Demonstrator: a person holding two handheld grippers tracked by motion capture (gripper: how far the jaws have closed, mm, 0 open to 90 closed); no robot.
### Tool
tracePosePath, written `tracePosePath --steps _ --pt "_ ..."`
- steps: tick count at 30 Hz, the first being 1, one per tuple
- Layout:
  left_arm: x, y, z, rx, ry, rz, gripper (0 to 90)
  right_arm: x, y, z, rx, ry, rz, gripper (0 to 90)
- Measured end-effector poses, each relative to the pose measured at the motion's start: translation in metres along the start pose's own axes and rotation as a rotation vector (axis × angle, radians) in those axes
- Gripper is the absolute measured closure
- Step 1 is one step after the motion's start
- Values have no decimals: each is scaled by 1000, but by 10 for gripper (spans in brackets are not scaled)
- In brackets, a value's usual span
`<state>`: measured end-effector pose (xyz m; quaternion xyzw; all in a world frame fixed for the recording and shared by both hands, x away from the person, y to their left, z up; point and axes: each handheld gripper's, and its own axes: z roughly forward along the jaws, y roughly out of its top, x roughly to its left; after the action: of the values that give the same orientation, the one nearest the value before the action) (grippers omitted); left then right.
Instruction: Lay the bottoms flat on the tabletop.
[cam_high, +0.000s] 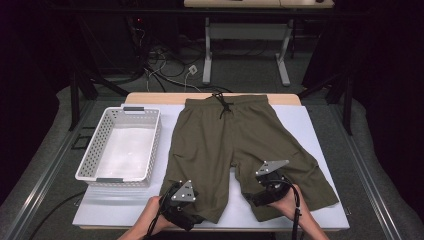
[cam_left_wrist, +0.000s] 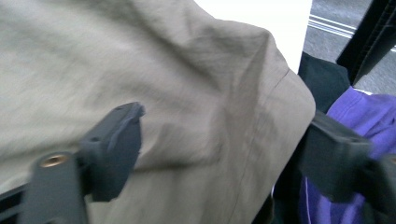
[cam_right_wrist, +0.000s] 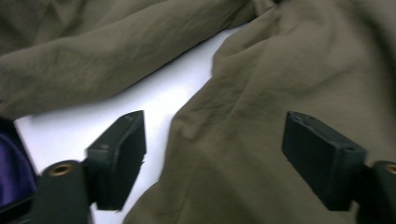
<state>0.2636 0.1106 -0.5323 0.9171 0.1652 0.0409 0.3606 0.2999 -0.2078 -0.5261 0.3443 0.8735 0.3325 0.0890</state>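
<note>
Olive green shorts (cam_high: 230, 140) lie flat on the white table cover (cam_high: 305, 125), waistband and black drawstring at the far side, legs toward me. My left gripper (cam_high: 184, 197) sits at the hem of the left leg; in the left gripper view (cam_left_wrist: 226, 121) its jaws stand wide apart with the fabric (cam_left_wrist: 163, 60) and its hem corner lying loose between them. My right gripper (cam_high: 270, 177) hovers over the right leg near the crotch gap; in the right gripper view (cam_right_wrist: 215, 120) it is open above the cloth edge (cam_right_wrist: 289, 60), with neither pad pressing on it.
A white perforated basket (cam_high: 100, 150) stands on the table's left side, beside the shorts. Bare white cover (cam_right_wrist: 154, 93) shows between the two legs. A purple garment (cam_left_wrist: 364, 112) on the person shows past the near table edge. Desk legs and cables lie beyond the far edge.
</note>
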Motion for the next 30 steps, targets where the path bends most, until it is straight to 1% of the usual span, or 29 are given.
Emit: tracePosePath --steps 1,2,3,4,6,7,8,10,11,13,18,20,23,24,26,27,29,30 --pt "0 -2 -3 -3 19 -3 164 -1 0 0 -13 -10 -1 166" --pt "0 -3 -5 -10 29 -14 155 -2 0 -1 -20 -7 0 156" --pt "1 -5 -8 -12 35 -22 148 -3 1 -1 -24 -18 -3 148" --pt "1 -7 -10 -20 49 -34 139 -3 1 -1 -32 -26 -1 147" --pt "3 -9 -14 -24 75 -54 119 -5 2 -2 -37 -30 1 136" --pt "5 -11 -16 -26 87 -58 112 -5 2 -1 -51 -32 2 125" --pt "5 -12 -18 -26 105 -69 103 -6 2 -2 -46 -32 2 112" --pt "7 -15 -21 -31 125 -87 90 -6 3 -3 -55 -45 -1 107" --pt "8 -16 -23 -30 131 -92 83 -7 4 -3 -64 -43 0 102" --pt "9 -19 -26 -35 155 -103 75 -7 5 -4 -75 -57 -5 99" --pt "11 -22 -33 -38 193 -121 59 -8 7 -4 -90 -73 -19 95" --pt "11 -22 -35 -41 203 -128 54 -8 8 -4 -103 -91 -20 94" --pt "13 -21 -39 -44 219 -139 43 -8 7 -4 -111 -91 -23 91" --pt "13 -22 -40 -52 226 -143 39 -8 7 -4 -111 -91 -25 91" --pt "15 -23 -43 -57 232 -159 38 -7 7 -5 -108 -98 -23 88" --pt "16 -24 -45 -58 247 -161 36 -6 7 -5 -106 -98 -25 88" --pt "17 -25 -47 -61 249 -176 35 -6 6 -7 -109 -102 -33 88" --pt "17 -26 -48 -63 259 -180 33 -6 6 -7 -111 -103 -33 87"
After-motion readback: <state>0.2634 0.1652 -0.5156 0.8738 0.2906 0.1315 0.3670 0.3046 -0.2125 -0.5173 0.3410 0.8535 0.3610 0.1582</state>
